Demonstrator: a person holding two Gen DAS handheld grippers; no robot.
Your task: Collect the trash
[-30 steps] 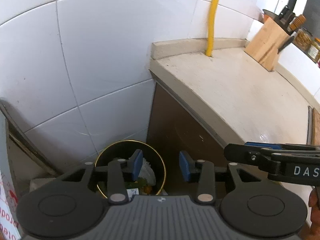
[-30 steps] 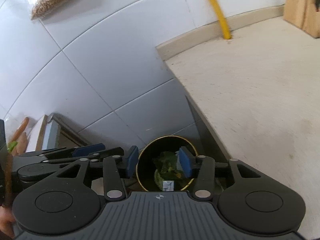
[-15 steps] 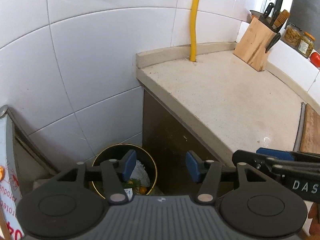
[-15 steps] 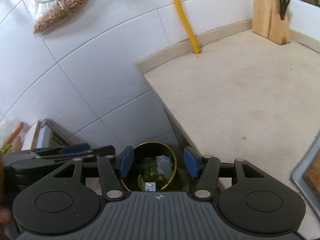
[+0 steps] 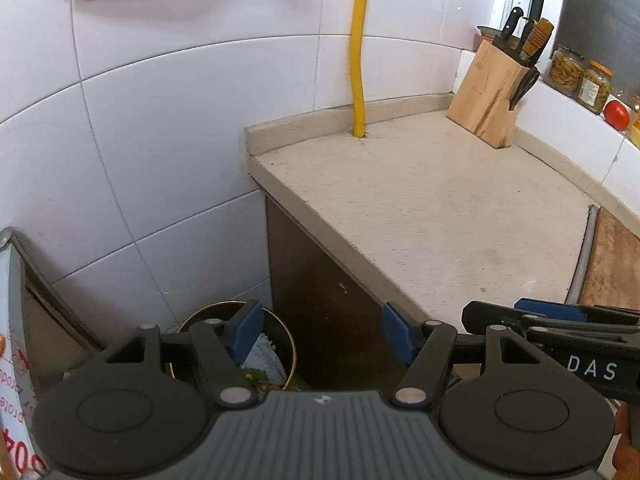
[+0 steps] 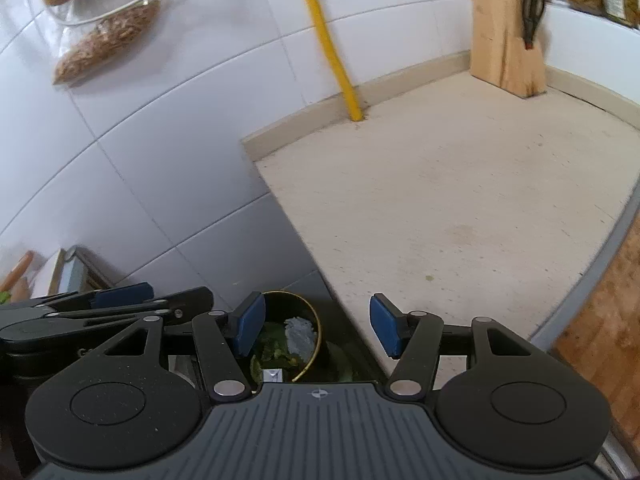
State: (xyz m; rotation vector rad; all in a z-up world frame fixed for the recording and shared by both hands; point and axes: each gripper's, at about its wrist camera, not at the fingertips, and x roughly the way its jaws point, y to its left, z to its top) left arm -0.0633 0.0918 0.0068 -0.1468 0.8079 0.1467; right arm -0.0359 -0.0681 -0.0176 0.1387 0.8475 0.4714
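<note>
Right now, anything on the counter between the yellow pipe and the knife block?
No: in both wrist views the counter is bare between the yellow pipe and the knife block.

Bright, even daylight on the white wall tiles — fisheye-curved edges, dark corners, right view slightly motion-blurred.

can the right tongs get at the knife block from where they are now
Probably yes. The right tongs stand open and empty, their jaws having just been opening, and the countertop up to the knife block in the far corner shows bare. It would be a long reach across, though.
</note>
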